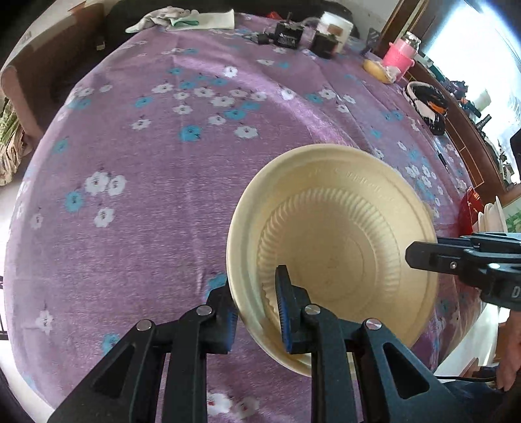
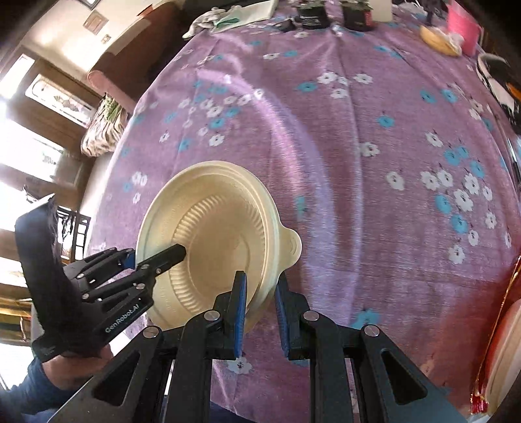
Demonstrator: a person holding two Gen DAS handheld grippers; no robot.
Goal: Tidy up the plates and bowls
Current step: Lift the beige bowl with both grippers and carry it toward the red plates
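Note:
A cream plastic bowl (image 1: 342, 247) with a ribbed inner wall hangs tilted above the purple flowered tablecloth (image 1: 146, 162), held by both grippers at opposite sides of its rim. My left gripper (image 1: 257, 312) is shut on the near rim, one blue pad inside the bowl and one outside. In the right wrist view the same bowl (image 2: 221, 234) shows a small tab on its right edge, and my right gripper (image 2: 260, 309) is shut on its lower rim. The left gripper (image 2: 156, 255) reaches in from the left there; the right gripper (image 1: 420, 257) enters from the right in the left wrist view.
At the table's far edge stand black boxes (image 1: 286, 35), a white tub (image 1: 335, 26), a pink jar (image 1: 399, 55) and a white cloth (image 1: 162, 16). A black and white dish (image 1: 426, 104) lies at the right edge. A red holder (image 1: 469, 208) with pale plates (image 1: 491, 214) stands further right.

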